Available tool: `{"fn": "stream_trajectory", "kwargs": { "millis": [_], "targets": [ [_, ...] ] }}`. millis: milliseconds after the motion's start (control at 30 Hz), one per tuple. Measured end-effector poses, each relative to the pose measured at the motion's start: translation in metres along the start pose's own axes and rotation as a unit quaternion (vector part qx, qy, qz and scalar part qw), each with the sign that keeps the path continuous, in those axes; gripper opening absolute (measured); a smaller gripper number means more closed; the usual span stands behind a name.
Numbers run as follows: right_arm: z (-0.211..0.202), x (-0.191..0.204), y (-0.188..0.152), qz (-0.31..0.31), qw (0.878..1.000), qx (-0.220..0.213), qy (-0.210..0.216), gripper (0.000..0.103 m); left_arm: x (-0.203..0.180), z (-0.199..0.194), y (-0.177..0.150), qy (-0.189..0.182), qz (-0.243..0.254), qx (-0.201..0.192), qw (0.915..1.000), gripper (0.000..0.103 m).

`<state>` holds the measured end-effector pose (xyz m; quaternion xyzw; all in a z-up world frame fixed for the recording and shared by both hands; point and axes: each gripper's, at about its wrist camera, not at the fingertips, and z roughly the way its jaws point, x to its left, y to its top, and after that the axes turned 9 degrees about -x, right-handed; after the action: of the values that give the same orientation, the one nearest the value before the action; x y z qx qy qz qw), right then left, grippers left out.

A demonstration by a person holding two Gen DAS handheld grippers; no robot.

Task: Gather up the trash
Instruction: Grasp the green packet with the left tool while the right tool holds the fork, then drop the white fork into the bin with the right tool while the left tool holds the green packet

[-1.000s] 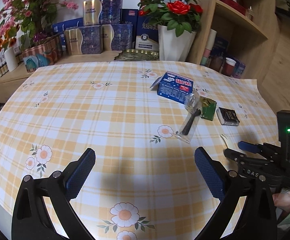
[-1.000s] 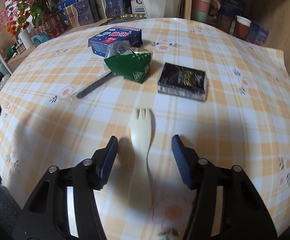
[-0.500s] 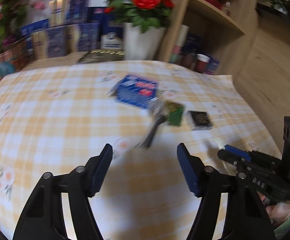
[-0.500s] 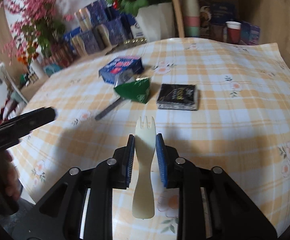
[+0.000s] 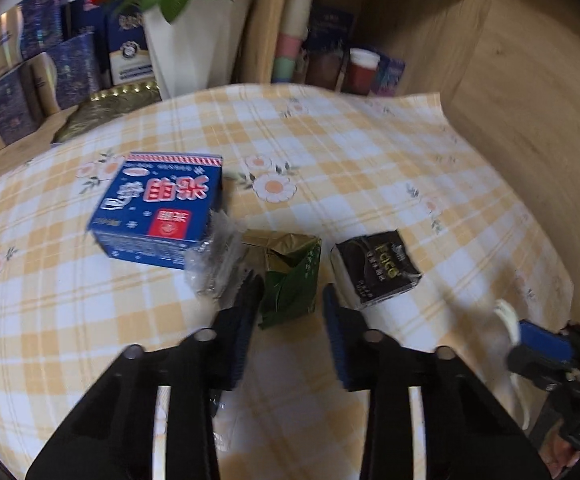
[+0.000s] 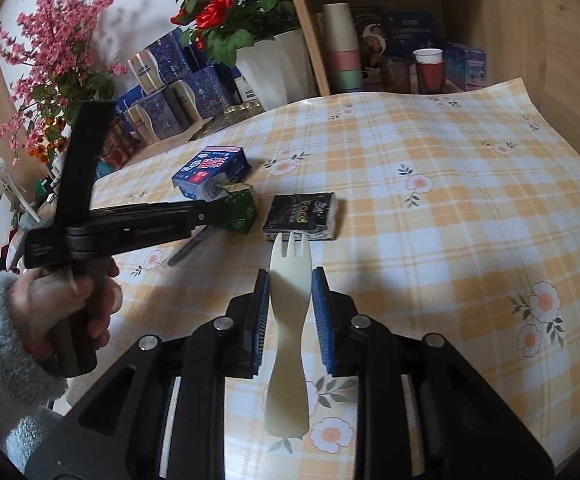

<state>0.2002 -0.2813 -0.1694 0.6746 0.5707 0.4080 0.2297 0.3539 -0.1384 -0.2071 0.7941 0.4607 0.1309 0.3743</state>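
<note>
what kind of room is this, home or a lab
Most likely a home, a living or dining corner: a checked floral tablecloth, potted red roses beside gift boxes, and wooden shelves holding stacked cups.

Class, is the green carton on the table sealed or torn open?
Torn open: the green carton gapes at its top, showing foil lining inside.

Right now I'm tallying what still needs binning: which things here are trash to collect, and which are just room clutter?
Trash for the job:
- cream plastic fork, held in the right gripper
- green carton, left gripper closing around it
- blue box
- black packet
- clear wrapper

Just lying about:
- white flower pot
- stacked cups
- dark blue gift boxes
</note>
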Motion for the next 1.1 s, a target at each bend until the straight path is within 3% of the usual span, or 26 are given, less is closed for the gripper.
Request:
{"fn": "stream_trajectory", "kwargs": {
  "millis": [167, 333, 600, 867, 1100],
  "targets": [
    [-0.002, -0.005, -0.001, 0.007, 1.000, -0.001, -0.003, 0.025, -0.003, 0.004, -0.002, -0.003, 0.019, 0.004, 0.9998, 0.023],
    [-0.007, -0.002, 0.000, 0.002, 1.000, -0.004, 0.000, 0.025, -0.006, -0.026, -0.009, -0.011, 0.033, -0.017, 0.9993, 0.021],
    [-0.024, 0.010, 0.000, -0.007, 1.000, -0.010, 0.010, 0.025, -0.001, -0.107, -0.025, -0.017, -0.005, -0.065, 0.9978, 0.020],
    [-0.055, 0.027, -0.013, -0.031, 0.999, -0.006, 0.022, 0.025, -0.010, -0.198, -0.069, -0.001, -0.042, -0.112, 0.9928, 0.018],
    [-0.090, 0.047, -0.043, -0.052, 0.998, 0.006, 0.036, 0.025, -0.020, -0.245, -0.111, 0.005, -0.055, -0.114, 0.9920, 0.017]
  ]
}}
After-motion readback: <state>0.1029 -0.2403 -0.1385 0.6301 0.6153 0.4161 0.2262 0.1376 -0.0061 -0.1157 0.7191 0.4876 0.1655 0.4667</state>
